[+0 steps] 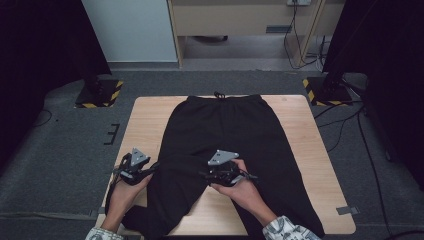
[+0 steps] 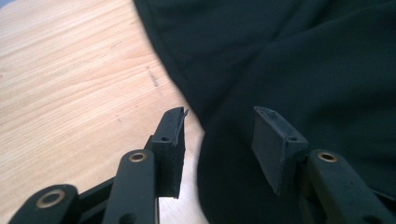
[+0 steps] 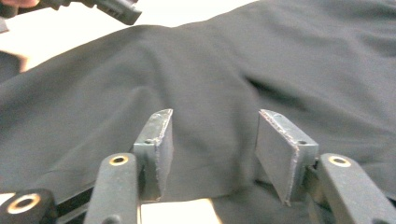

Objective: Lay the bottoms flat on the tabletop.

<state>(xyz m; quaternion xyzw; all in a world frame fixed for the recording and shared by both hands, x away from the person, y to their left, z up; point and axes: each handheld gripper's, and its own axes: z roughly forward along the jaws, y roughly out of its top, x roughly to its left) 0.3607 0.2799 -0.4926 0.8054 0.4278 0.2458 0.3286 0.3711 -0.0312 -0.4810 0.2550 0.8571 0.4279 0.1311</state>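
Black sweatpants (image 1: 220,135) lie flat on the wooden table (image 1: 145,120), waistband at the far side, legs running toward the person. My left gripper (image 1: 150,169) is open at the outer edge of the left trouser leg; in the left gripper view (image 2: 217,135) its jaws straddle the hem line of the black fabric (image 2: 289,60), one over bare wood (image 2: 70,88). My right gripper (image 1: 206,175) is open at the inner edge of that same leg, near the crotch; in the right gripper view (image 3: 212,140) its jaws stand over the dark cloth (image 3: 210,74) with nothing between them.
The table sits on grey carpet. Two stand bases with yellow-black tape (image 1: 97,93) (image 1: 327,91) flank the far corners, with cables (image 1: 350,120) on the floor at right. The other gripper (image 3: 107,7) shows at the top left of the right gripper view.
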